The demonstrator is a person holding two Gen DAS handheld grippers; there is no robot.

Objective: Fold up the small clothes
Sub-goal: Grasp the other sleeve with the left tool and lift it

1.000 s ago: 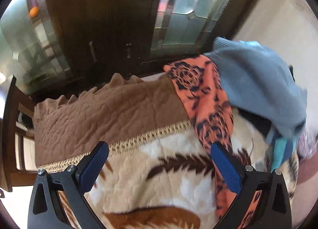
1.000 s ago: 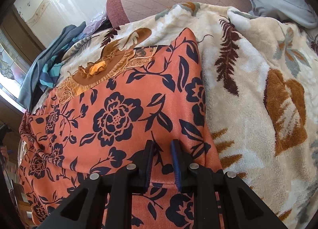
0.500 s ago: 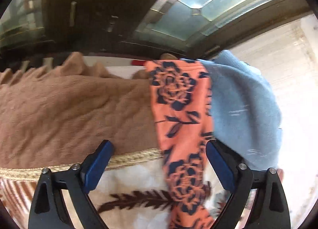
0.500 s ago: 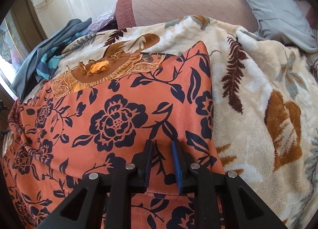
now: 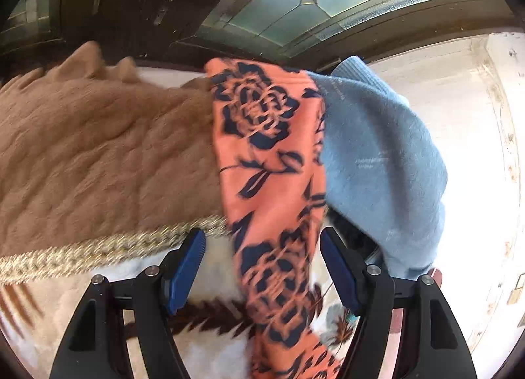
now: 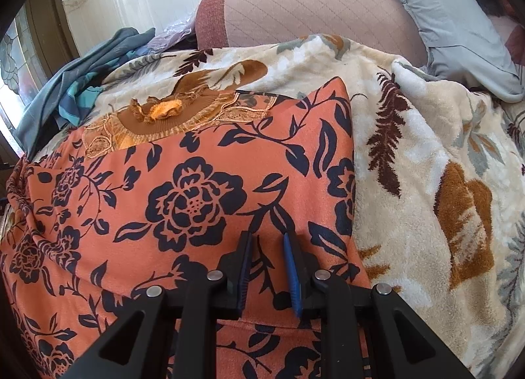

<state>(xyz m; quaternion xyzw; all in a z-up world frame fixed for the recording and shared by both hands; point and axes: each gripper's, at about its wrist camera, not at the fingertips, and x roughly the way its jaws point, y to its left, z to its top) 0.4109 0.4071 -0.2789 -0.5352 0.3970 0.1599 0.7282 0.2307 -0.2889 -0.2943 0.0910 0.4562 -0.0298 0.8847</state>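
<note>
An orange garment with a dark blue flower print (image 6: 203,201) lies spread on a cream fleece blanket (image 6: 426,165). Its brown embroidered neckline (image 6: 157,116) shows at the far side. My right gripper (image 6: 267,267) is shut on the garment's near edge, with fabric pinched between the blue pads. In the left wrist view a strip of the same garment (image 5: 269,182) runs away from me over the blanket's edge. My left gripper (image 5: 262,267) is open, its fingers straddling that strip without gripping it.
A light blue knit garment (image 5: 377,162) lies to the right of the strip. A brown blanket border (image 5: 98,155) lies left of it. A dark blue cloth heap (image 6: 82,83), a pink cushion (image 6: 295,11) and a grey pillow (image 6: 443,17) lie at the far side.
My left gripper has moved in over the garment's strip and its fingers have narrowed around it. My right gripper has held its grip and shifted slightly.
</note>
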